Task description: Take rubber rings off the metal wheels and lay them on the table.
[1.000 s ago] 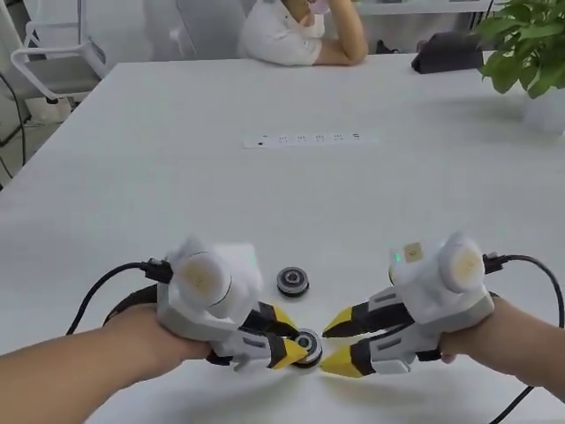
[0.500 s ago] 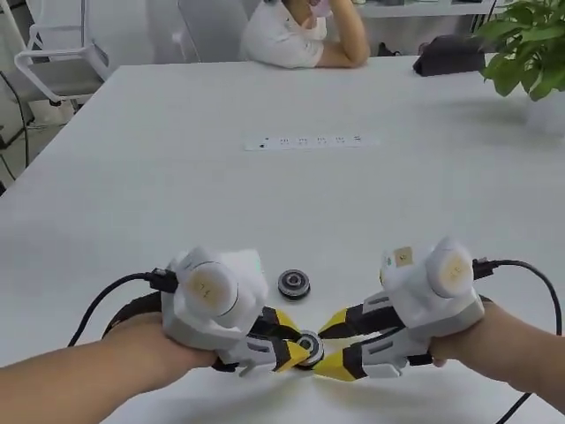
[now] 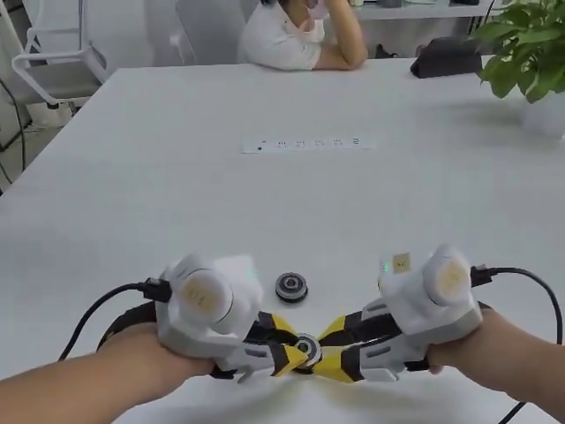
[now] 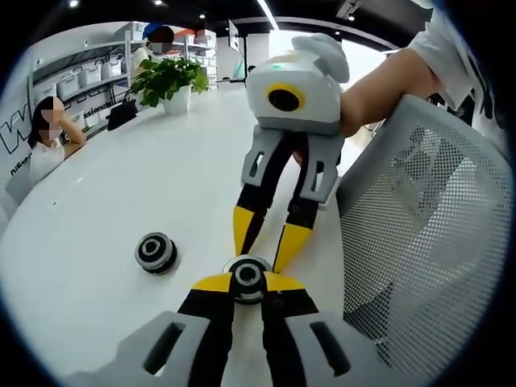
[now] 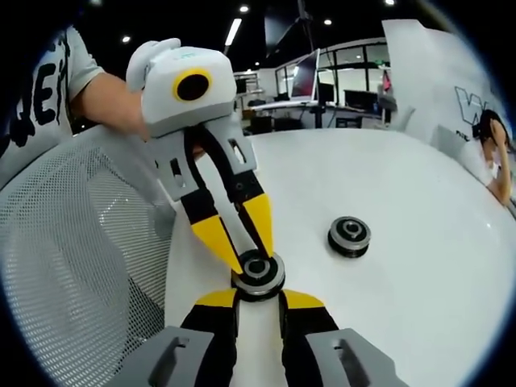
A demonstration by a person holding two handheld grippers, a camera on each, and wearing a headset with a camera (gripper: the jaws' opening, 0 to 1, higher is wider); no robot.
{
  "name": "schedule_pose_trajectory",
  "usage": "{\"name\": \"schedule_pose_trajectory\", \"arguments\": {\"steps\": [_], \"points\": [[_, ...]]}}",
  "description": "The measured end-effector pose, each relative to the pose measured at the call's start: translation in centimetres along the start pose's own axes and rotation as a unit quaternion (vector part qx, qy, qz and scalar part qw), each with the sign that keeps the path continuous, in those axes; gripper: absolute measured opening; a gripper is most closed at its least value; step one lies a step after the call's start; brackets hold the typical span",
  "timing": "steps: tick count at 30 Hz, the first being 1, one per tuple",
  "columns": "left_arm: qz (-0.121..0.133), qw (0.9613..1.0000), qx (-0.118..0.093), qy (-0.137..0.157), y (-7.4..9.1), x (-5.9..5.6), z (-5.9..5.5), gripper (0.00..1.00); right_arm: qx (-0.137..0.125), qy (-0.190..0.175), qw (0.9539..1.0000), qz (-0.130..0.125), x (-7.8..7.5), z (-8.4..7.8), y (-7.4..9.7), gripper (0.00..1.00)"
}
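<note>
Head view, left tool [image 3: 290,349] clamped on a rubber-ringed metal wheel [image 3: 306,346] right by the front edge of the bench [image 3: 265,203], right tool [image 3: 326,351] pinching that same wheel from the opposite side, second wheel [image 3: 291,286] sitting just behind.

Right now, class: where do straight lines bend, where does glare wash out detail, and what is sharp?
Head view: even light, straight table edges. Left gripper view: fisheye bends the table edge; bright window glare behind the right tongs. Right gripper view: the held wheel is sharp.
</note>
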State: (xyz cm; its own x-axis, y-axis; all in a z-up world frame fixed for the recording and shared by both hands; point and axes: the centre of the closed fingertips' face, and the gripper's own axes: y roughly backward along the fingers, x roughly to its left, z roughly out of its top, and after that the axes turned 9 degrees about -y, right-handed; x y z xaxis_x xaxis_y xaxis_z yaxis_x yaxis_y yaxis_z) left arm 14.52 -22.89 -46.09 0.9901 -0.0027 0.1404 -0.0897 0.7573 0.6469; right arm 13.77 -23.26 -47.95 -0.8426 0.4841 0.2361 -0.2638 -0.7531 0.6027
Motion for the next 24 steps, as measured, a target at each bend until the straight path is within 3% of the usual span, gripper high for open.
{"name": "schedule_pose_trajectory", "arguments": {"steps": [24], "points": [[0.000, 1.0000, -0.006, 0.001, 0.01, -0.05, -0.01, 0.07, 0.000, -0.032, 0.9995, 0.005, 0.04, -0.42, 0.43, 0.00]]}}
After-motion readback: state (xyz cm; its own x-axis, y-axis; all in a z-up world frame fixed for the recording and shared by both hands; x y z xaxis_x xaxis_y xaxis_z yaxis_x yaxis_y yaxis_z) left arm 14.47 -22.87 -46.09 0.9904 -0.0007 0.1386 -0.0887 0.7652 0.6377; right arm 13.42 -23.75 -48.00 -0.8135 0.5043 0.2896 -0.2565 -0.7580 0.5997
